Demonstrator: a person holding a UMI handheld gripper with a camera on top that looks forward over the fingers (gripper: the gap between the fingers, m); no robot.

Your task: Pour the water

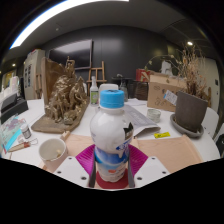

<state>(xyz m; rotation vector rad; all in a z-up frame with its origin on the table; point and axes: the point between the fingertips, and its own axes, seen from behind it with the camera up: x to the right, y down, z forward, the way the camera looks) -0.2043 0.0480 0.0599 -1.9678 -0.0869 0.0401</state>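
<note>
Bottle of pale plastic stands upright between the jaws of the gripper, its long axis running straight up toward twelve o'clock and its blue cap at the top. A colourful label wraps its lower half; what is inside cannot be made out through the white wall. The jaws pinch it, one magenta pad pressed to each flank, so the bottle sits at the very centre of the view, close in. At about eight o'clock from it a white cup stands on the worktop, mouth up, its inside not visible. Farther off at ten o'clock rises a brown sculpture on a flat base. A yellow object lies at three o'clock, and beyond it a dark bowl-like container rests near the worktop's far edge
</note>
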